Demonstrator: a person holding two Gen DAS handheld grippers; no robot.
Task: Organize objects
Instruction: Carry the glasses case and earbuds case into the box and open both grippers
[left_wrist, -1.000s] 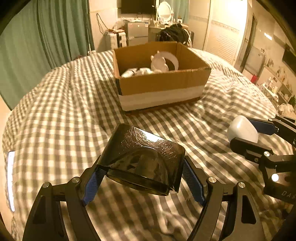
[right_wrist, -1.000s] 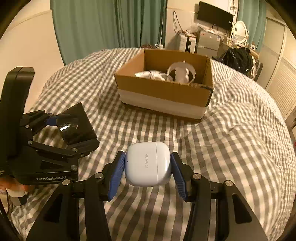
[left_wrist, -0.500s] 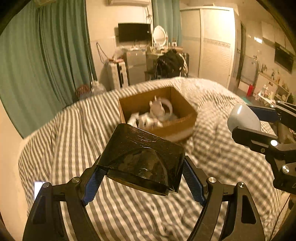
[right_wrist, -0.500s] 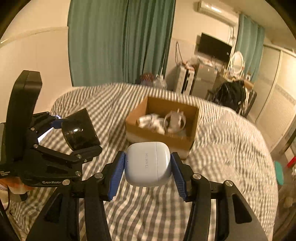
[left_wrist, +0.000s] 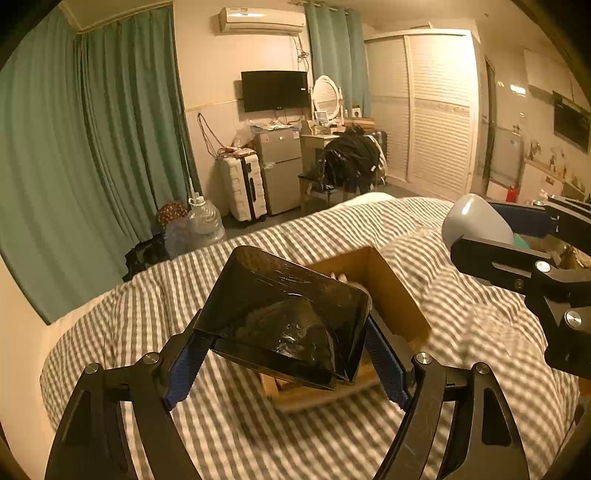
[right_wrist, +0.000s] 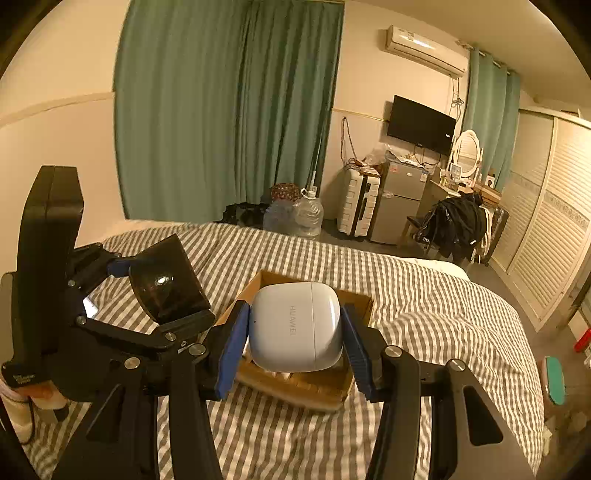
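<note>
Both grippers have risen above the gingham bed (right_wrist: 424, 295), so the cardboard box (left_wrist: 391, 291) now sits below them. Left gripper (left_wrist: 284, 350) clamps a glossy black case (left_wrist: 291, 314); right gripper (right_wrist: 293, 332) pinches a white earbud case (right_wrist: 295, 325) marked "HUAWEI" over the box.

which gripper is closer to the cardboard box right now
Hard to call. The left gripper with the black case and the right gripper with the white earbud case both hover by the cardboard box.
</note>
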